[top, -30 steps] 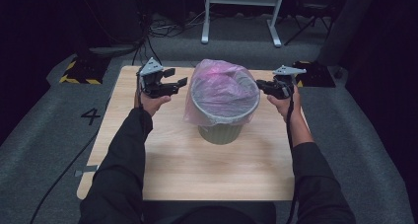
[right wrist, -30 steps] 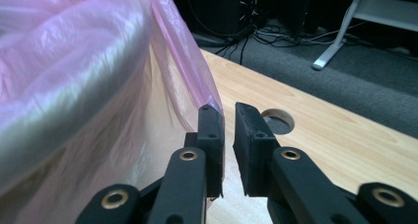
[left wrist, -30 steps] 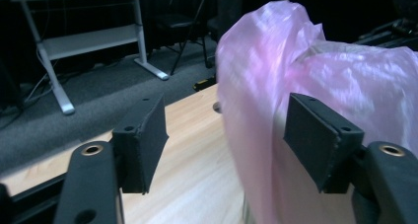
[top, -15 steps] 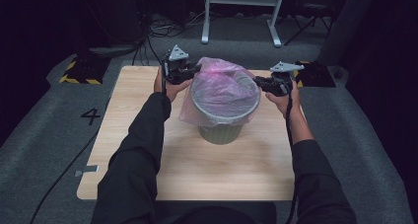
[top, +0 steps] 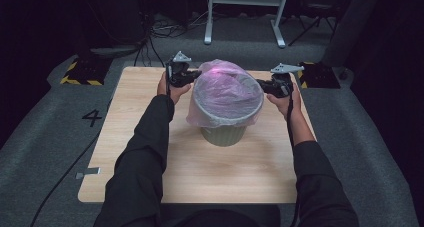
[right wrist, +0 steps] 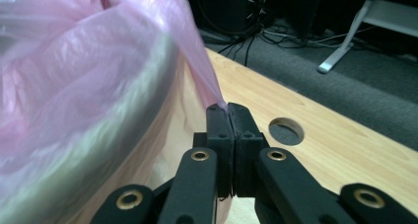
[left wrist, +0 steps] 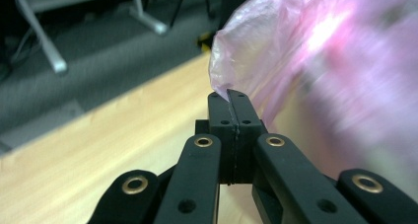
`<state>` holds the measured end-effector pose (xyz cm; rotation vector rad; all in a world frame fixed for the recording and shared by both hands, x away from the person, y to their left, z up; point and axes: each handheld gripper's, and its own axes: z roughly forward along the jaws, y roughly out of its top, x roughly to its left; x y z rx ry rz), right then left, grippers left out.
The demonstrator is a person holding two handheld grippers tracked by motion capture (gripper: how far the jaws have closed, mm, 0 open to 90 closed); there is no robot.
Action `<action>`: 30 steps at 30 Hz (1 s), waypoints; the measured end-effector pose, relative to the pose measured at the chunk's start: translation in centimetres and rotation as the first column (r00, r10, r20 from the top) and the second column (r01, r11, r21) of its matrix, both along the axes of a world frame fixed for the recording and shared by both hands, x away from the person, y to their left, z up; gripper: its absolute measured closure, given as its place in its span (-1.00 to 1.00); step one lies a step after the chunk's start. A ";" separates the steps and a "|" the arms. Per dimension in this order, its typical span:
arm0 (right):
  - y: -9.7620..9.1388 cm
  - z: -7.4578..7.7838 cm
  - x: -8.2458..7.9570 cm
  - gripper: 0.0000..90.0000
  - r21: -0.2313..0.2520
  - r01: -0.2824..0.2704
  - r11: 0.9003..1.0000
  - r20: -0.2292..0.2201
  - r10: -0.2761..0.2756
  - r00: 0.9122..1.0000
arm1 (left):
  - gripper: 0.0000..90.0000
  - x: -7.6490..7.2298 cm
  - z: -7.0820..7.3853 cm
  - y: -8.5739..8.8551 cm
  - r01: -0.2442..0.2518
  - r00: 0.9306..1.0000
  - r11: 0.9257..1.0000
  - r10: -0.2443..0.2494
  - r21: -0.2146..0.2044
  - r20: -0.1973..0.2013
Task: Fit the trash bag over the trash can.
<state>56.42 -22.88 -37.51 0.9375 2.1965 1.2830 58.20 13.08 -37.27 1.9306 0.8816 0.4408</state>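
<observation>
A pale green bin (top: 223, 135) stands mid-table, lined with a pink plastic bag (top: 226, 89) that puffs up over its rim. My left gripper (top: 196, 76) is at the bag's far-left rim. Its jaws have just been closing, and in the left gripper view the left gripper (left wrist: 231, 93) is shut on a pinch of the bag (left wrist: 305, 51). My right gripper (top: 261, 85) is at the bag's right rim, and its jaws have also just closed further. In the right gripper view the right gripper (right wrist: 227, 107) pinches the film of the bag (right wrist: 88, 61).
The wooden table (top: 150, 177) has bare room in front of the bin and a round hole (right wrist: 287, 130) near its right edge. A white metal frame (top: 245, 12), cables and yellow-black striped blocks (top: 80, 74) lie on the grey floor beyond.
My left hand has moved right, from beside the bin to the bag's rim, and its jaws have gone from open to shut on the plastic. The right hand has stayed put.
</observation>
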 end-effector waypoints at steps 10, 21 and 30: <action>0.5 -0.9 0.3 1.00 0.005 -0.005 1.000 -0.026 0.006 1.000 | 0.99 0.6 -2.7 -1.1 0.046 0.991 0.997 -0.038 0.062 -0.129; 0.5 -2.1 1.8 1.00 -0.037 0.068 0.997 -0.126 -0.072 0.989 | 1.00 -0.8 -1.9 0.6 0.063 0.998 0.998 -0.063 -0.008 -0.001; 1.2 -3.9 2.1 1.00 -0.045 0.023 0.999 -0.239 -0.033 0.970 | 1.00 -0.7 -2.6 0.2 0.056 0.998 0.997 -0.054 0.050 -0.041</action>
